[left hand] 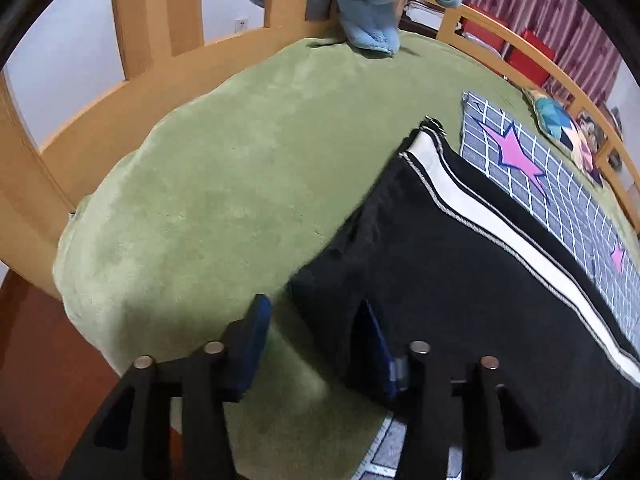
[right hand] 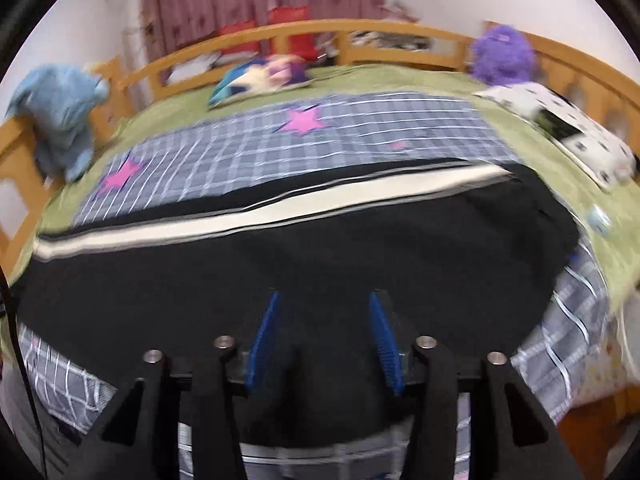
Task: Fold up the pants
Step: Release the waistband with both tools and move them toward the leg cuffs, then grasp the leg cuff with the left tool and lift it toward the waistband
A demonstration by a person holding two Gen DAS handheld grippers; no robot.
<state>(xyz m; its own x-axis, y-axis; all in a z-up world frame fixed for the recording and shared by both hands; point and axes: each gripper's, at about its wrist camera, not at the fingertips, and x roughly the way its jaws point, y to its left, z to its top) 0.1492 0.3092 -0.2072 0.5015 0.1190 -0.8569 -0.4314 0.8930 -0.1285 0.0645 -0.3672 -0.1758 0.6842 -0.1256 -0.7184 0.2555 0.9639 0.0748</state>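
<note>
The black pants (left hand: 440, 264) with a white side stripe lie flat on the bed, leg end pointing away. My left gripper (left hand: 312, 316) is open at the pants' near left corner; its right finger (left hand: 376, 344) lies against the black fabric and its left finger (left hand: 256, 336) is over the green blanket. In the right wrist view the pants (right hand: 320, 248) stretch across the bed. My right gripper (right hand: 326, 320) is open just above the black fabric, near its front edge, holding nothing.
A green blanket (left hand: 224, 184) and a grey checked sheet with pink stars (right hand: 304, 144) cover the bed. A wooden rail (left hand: 120, 80) rings it. A blue plush (right hand: 60, 112), a purple plush (right hand: 504, 56), a printed cushion (right hand: 256, 76) and a spotted box (right hand: 560, 128) lie along the edges.
</note>
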